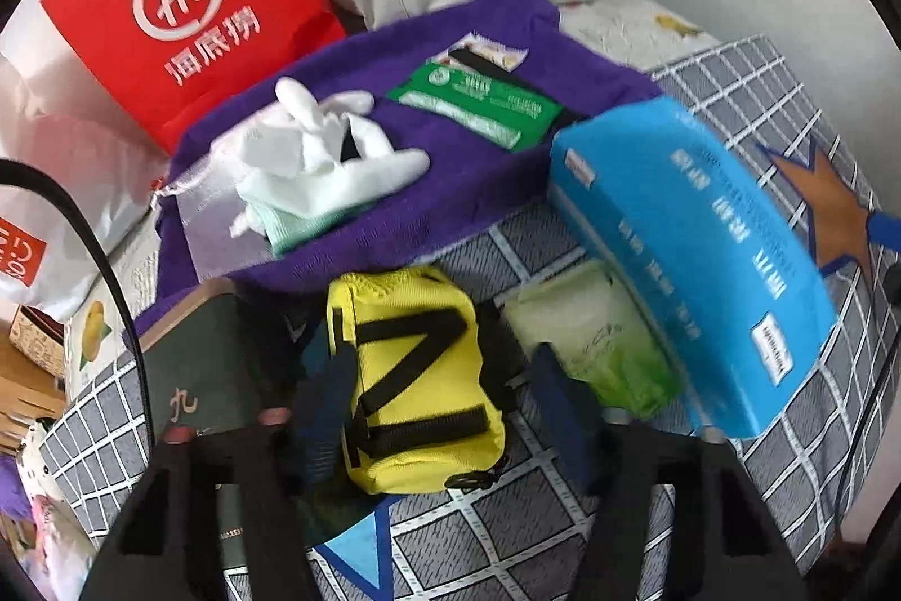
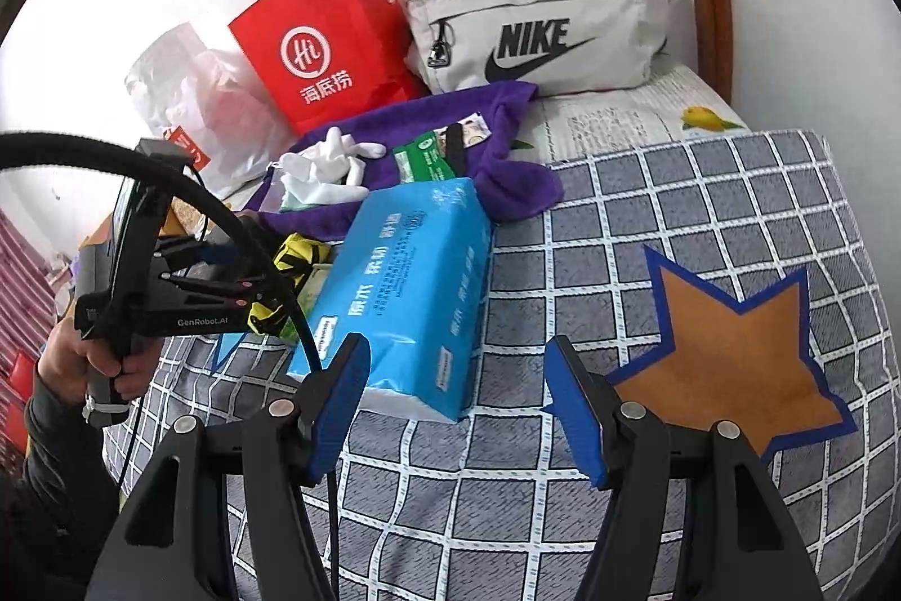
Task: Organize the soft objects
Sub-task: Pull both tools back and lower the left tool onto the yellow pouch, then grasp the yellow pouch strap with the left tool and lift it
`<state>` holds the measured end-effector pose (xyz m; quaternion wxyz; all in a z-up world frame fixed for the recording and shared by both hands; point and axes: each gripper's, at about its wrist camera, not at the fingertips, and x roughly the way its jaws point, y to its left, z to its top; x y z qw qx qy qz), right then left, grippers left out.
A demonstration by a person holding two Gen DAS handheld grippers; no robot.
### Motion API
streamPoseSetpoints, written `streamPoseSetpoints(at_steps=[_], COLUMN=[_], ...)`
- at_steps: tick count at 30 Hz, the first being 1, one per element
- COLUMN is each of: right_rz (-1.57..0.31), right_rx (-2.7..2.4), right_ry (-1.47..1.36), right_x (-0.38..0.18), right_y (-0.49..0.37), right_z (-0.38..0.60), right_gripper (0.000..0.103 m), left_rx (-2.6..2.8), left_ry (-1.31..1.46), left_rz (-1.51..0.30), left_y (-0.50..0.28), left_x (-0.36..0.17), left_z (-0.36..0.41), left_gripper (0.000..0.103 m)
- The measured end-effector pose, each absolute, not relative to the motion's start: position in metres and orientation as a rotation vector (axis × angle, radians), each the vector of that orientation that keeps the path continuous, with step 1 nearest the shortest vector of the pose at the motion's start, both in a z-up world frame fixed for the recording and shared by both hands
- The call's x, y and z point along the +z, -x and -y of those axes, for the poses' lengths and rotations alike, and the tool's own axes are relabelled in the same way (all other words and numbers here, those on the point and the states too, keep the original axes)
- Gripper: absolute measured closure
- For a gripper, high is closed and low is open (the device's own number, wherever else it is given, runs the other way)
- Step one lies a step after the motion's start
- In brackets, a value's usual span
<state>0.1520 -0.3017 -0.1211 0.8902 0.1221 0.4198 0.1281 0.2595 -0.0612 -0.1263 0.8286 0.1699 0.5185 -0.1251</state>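
Left wrist view: left claw (image 1: 445, 387) spread wide around yellow fabric pouch with black straps (image 1: 419, 381), not pinching | right claw (image 2: 459, 409) gaping, empty, blue plastic tissue pack (image 2: 405, 280) just ahead-left

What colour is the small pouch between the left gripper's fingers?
Yellow pouch with black straps, clearest in the left wrist view.

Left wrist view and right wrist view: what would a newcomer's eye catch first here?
Probably the yellow pouch, on the checked bedspread between the open left tool's fingers. Next, the big blue tissue pack lying just right of it, ahead of the open right tool. Behind, a red paper bag stands against the wall.
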Motion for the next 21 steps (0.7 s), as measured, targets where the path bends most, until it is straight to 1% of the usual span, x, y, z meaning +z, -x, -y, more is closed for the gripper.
streamPoseSetpoints(at_steps=[1,2,3,4,6,7,11,15,21], right_rz=[-0.873,-0.874,-0.876,-0.877,-0.882,-0.887,-0.896,-0.900,-0.897], right_rx=[0.266,0.268,0.270,0.270,0.272,0.273,0.282,0.294,0.324], right_ry=[-0.258,-0.262,-0.264,-0.265,-0.264,-0.259,-0.241,-0.221,-0.179], right_x=[-0.122,-0.123,-0.124,-0.125,-0.127,-0.128,-0.130,-0.128,-0.119], right_y=[-0.153,-0.153,-0.154,-0.155,-0.157,-0.158,-0.157,-0.157,-0.159], right_z=[0.303,0.303,0.304,0.304,0.302,0.301,0.294,0.284,0.264], right_gripper=[0.039,0.039,0.039,0.039,0.039,0.039,0.039,0.039,0.039], left_rx=[-0.263,-0.264,-0.271,-0.284,-0.301,-0.304,-0.312,-0.348,-0.358], left_ry=[-0.356,-0.349,-0.341,-0.335,-0.334,-0.330,-0.300,-0.214,-0.159], left_rz=[-1.114,-1.128,-1.144,-1.155,-1.162,-1.164,-1.153,-1.092,-0.988], left_y=[-0.261,-0.263,-0.264,-0.265,-0.265,-0.266,-0.265,-0.251,-0.228], left_x=[-0.128,-0.131,-0.134,-0.137,-0.140,-0.140,-0.134,-0.107,-0.067], left_z=[0.060,0.059,0.059,0.059,0.062,0.062,0.061,0.051,0.037], left_gripper=[0.065,0.067,0.072,0.081,0.092,0.095,0.096,0.096,0.096])
